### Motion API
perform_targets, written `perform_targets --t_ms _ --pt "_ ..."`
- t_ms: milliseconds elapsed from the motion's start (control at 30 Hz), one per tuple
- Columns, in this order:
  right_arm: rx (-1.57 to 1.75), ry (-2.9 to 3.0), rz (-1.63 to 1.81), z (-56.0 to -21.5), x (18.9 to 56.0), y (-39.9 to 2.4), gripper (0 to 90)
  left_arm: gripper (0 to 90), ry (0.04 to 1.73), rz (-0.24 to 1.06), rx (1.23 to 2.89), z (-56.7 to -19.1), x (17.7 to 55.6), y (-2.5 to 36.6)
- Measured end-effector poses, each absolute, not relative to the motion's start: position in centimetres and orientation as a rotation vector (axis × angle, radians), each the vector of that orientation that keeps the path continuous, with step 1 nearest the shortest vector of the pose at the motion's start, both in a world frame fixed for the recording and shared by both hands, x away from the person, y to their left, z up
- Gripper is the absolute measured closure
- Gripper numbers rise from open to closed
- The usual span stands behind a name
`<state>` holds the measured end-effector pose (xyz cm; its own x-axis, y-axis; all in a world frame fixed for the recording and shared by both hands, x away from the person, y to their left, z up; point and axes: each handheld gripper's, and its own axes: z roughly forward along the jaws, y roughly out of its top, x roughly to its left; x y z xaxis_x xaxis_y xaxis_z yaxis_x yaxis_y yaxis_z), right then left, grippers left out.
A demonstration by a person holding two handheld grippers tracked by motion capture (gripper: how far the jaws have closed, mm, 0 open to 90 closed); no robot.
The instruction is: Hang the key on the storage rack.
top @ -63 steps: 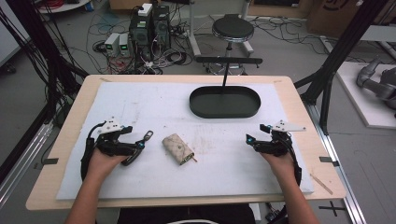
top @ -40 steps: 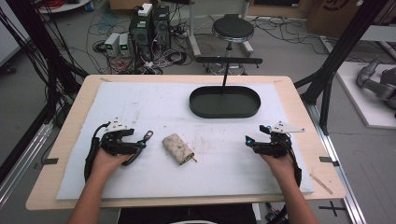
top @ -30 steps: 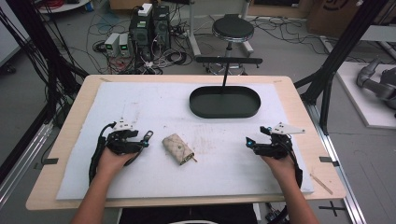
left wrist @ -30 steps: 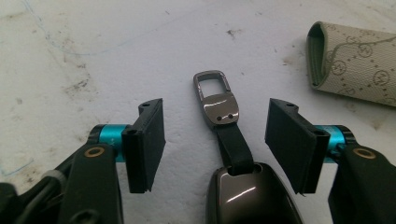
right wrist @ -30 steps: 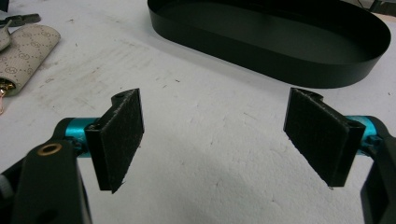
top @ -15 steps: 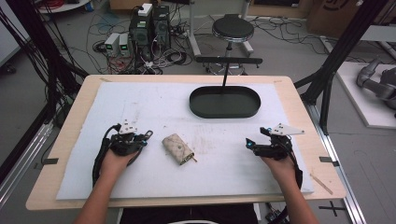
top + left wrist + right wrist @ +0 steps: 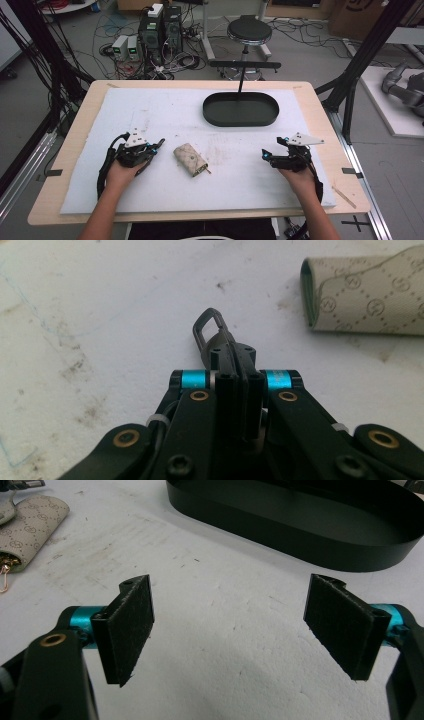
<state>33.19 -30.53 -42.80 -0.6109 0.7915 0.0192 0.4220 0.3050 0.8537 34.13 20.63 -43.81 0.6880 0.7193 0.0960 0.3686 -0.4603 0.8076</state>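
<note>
White foam-covered table (image 7: 150,110). Left gripper (image 7: 234,371), fingers pressed on a dark clip (image 7: 212,335) partly hidden between them; patterned pouch (image 7: 370,295), cut off, just beside. Right gripper (image 7: 240,625), fingers spread, near black tray (image 7: 300,525).

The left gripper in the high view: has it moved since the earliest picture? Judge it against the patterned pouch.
Yes. The left gripper has moved toward the patterned pouch, narrowing the gap; the pouch has stayed put on the white mat.
</note>
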Motion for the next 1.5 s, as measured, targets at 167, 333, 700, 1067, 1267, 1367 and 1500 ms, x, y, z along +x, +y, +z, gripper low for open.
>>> perform_targets --t_ms 167,333,700,1067,1267,1367,1500 --pt "1.087 2.172 1.231 -42.8 33.2 -30.5 20.5 88.0 0.824 0.549 2.007 -42.8 33.9 21.1" --pt "1.086 2.169 1.238 -42.8 33.2 -30.5 20.6 88.0 0.807 0.532 1.948 -41.8 34.0 20.9" --pt "1.081 2.171 1.249 -42.8 33.3 -30.3 20.6 88.0 0.747 0.541 1.873 -38.1 36.4 18.7" --pt "1.079 2.175 1.25 -42.8 33.3 -30.3 20.6 87.9 0.682 0.568 1.864 -34.1 39.4 15.6" --pt "1.085 2.173 1.257 -42.8 33.3 -30.3 20.5 87.9 0.658 0.547 1.874 -32.4 41.6 13.5" --pt "1.084 2.171 1.257 -42.8 33.3 -30.4 20.6 87.9 0.657 0.546 1.88 -31.9 42.8 12.5" --pt "1.089 2.173 1.257 -42.8 33.4 -30.4 20.5 87.9 0.645 0.552 1.889 -31.1 44.2 11.1"
